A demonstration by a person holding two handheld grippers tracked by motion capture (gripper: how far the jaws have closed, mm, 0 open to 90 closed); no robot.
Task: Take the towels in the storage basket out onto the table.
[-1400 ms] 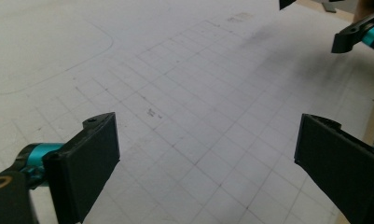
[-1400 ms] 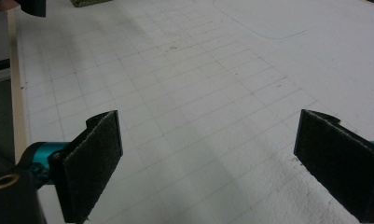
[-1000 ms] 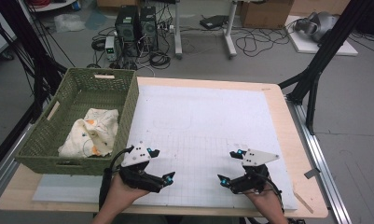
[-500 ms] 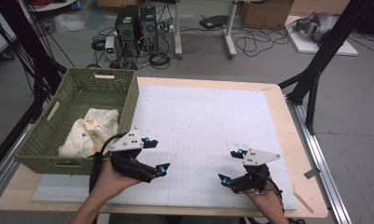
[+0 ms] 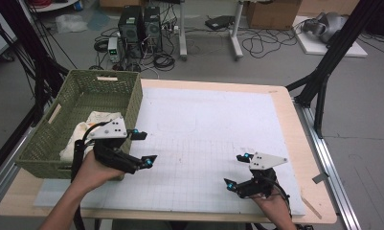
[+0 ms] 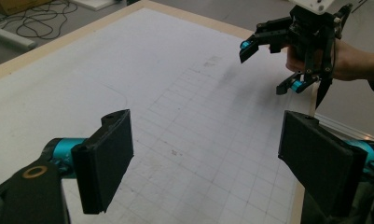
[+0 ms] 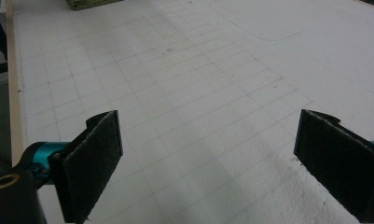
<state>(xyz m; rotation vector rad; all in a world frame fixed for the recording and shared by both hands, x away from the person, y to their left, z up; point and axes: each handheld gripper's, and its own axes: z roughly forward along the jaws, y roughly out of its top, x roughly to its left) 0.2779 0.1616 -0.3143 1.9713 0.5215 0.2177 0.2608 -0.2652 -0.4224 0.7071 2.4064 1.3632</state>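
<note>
one cloth [image 5: 91, 128] just beside left gripper [image 5: 142, 148]

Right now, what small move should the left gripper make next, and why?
Probably swing the left gripper over the basket rim toward the cloth. Its jaws, just closing a little, stand open and empty beside the basket, and the cloth lies inside.

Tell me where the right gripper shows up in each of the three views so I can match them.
High view: the right gripper is at lower right, open and empty.
Left gripper view: it is at upper right, farther off, held in a hand.
Right gripper view: its own two fingers rise from the bottom corners, wide apart with nothing between them.
Shared landmark: the white gridded mat lies under it in all three.
</note>
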